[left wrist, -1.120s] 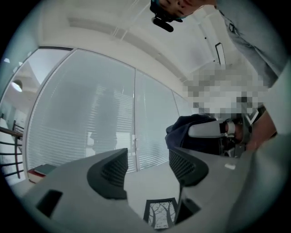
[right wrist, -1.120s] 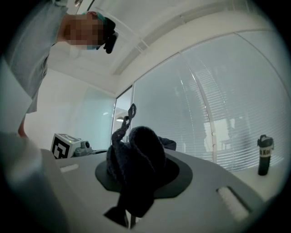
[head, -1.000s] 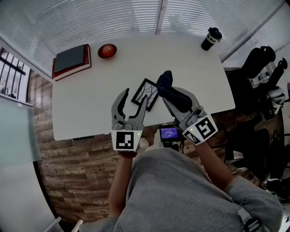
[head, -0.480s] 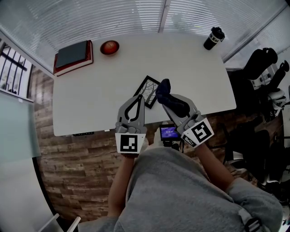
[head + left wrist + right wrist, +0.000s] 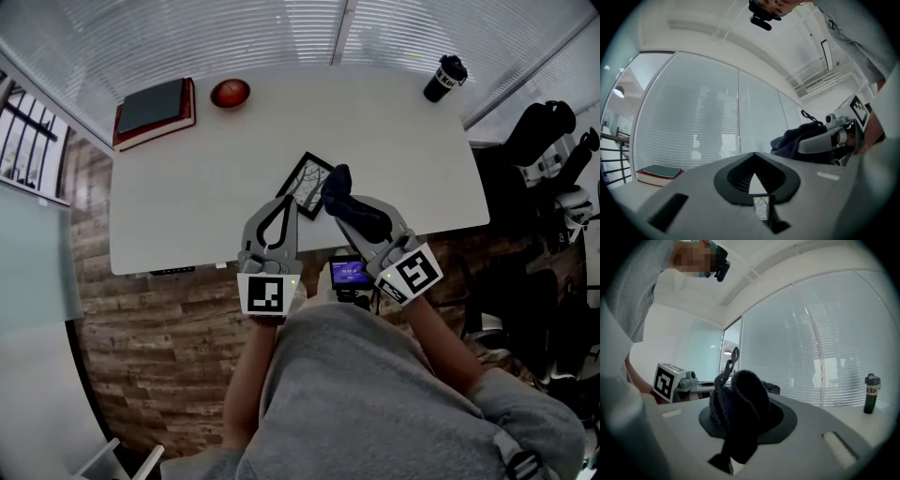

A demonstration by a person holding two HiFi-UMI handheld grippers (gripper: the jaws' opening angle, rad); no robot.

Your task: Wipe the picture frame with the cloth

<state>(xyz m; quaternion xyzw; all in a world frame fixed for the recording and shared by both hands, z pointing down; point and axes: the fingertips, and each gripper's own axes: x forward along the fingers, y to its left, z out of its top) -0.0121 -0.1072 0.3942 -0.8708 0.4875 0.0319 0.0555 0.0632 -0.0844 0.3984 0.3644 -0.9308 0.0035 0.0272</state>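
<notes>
A black picture frame (image 5: 309,178) with a branch drawing lies flat near the white table's (image 5: 187,187) front edge. My left gripper (image 5: 285,201) is shut, and its tips lie over the frame's near-left edge. A strip of the frame (image 5: 762,206) shows through the gap under the closed jaws, and nothing sits between the pads. Whether the tips press on the frame I cannot tell. My right gripper (image 5: 338,187) is shut on a bunched dark blue cloth (image 5: 354,208), held just right of the frame. The cloth (image 5: 739,411) fills the right gripper view.
At the table's back left lie a dark book on a red one (image 5: 153,111) and a red-brown bowl (image 5: 230,93). A black cup (image 5: 441,79) stands at the back right. Office chairs (image 5: 548,150) stand to the right of the table, and a wood-panel floor shows below its front edge.
The left jaws stood wide open a second ago and are now closed at the frame's near-left edge. The right gripper has brought the cloth down closer to the frame.
</notes>
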